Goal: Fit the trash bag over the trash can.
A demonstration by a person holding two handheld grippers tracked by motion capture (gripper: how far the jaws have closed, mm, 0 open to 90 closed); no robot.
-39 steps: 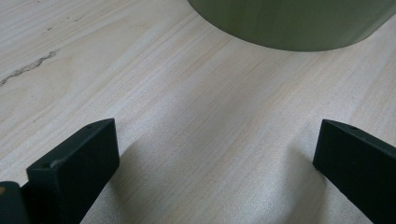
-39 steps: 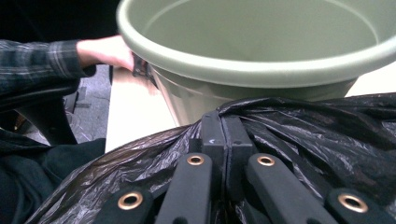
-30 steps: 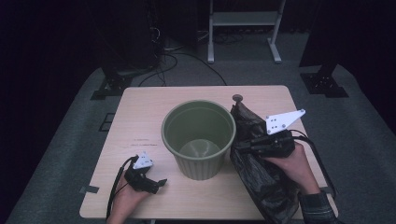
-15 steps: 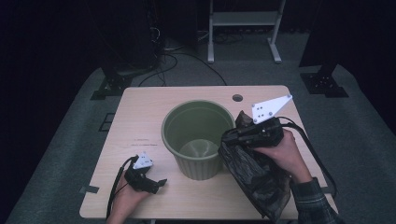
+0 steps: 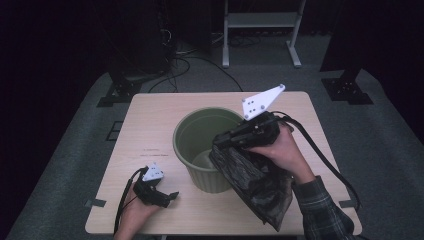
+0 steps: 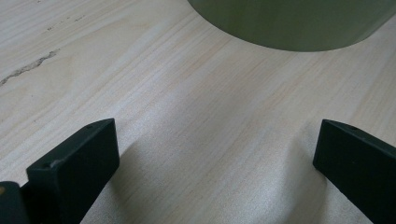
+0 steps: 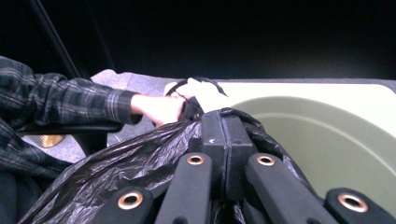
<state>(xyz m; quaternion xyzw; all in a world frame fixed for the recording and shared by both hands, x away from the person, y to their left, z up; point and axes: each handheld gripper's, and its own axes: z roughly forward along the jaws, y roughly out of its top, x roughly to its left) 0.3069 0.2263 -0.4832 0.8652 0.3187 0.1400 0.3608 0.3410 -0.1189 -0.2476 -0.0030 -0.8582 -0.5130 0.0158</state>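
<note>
Now the black bin bag (image 5: 255,180) hangs at the right side of the green bucket (image 5: 195,137), its pinched top edge level with the rim and its long axis trailing down toward the table's (image 5: 150,115) near right corner. Clamped on that edge, the right gripper (image 5: 222,140) points across the bucket mouth (so the opening lies just ahead of the jaws). Well apart on the near left, the left gripper (image 5: 167,197) rests on the table with jaws wide and nothing between them. No readable writing or labels.
</note>
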